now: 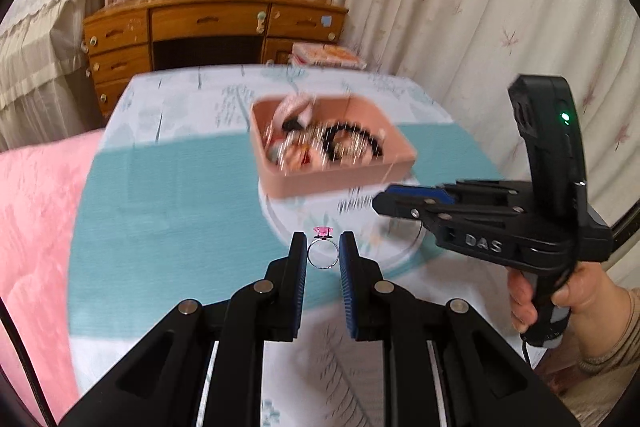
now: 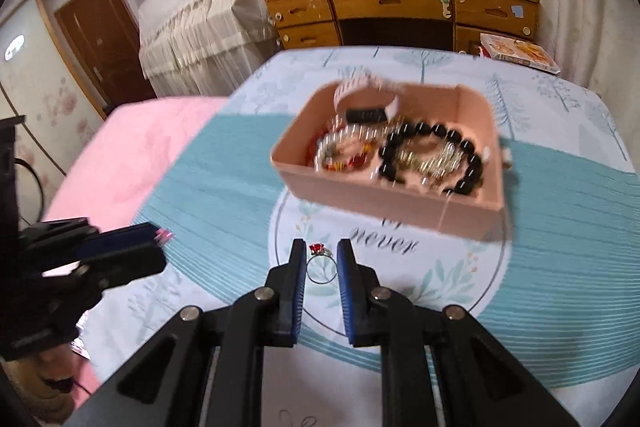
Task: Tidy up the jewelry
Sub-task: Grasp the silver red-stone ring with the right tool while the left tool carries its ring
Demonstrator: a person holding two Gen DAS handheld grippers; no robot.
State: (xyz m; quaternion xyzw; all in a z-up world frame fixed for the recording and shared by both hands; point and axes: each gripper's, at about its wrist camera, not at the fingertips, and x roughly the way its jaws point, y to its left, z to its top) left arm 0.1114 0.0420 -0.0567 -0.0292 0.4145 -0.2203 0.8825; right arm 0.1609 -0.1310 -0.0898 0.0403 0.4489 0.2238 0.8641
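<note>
1. Bedroom setting: wooden desk [image 1: 216, 27] with drawers and shelves at the back, cream curtain [image 1: 480, 7] on the right, low table under a tablecloth [image 1: 160, 195] with teal bands and pale tree print; pink blanket [image 1: 36, 227] at the table's left edge
2. Pink tray [image 2: 384, 203] sits mid-table, holding a black bead bracelet [image 2: 432, 131], silvery and gold chains, a pale pink piece at the far end; all motion-blurred in both views
3. Left gripper [image 1: 323, 247] is pinched narrow on a silver ring with pink stone [image 1: 323, 233], band caught between the blue pads, stone poking out past the tips, above the cloth's white roundel
4. Right gripper [image 2: 319, 259] is likewise closed narrow on a silver ring with red stone [image 2: 318, 249]; band between the pads, stone at the upper left
5. Left wrist view only: the right gripper from the side, black body with green light, a hand [image 1: 560, 291] and beige sleeve wrapped on its handle; its ring can't be made out there
6. Right wrist view only: a brown door [image 2: 100, 39] and lace-covered furniture [image 2: 200, 15] far left, the word "never" printed in the roundel just below the tray, and the left gripper entering from the left with a bit of pink at its tips
7. Both rings are near the tray's front wall, neither inside it
</note>
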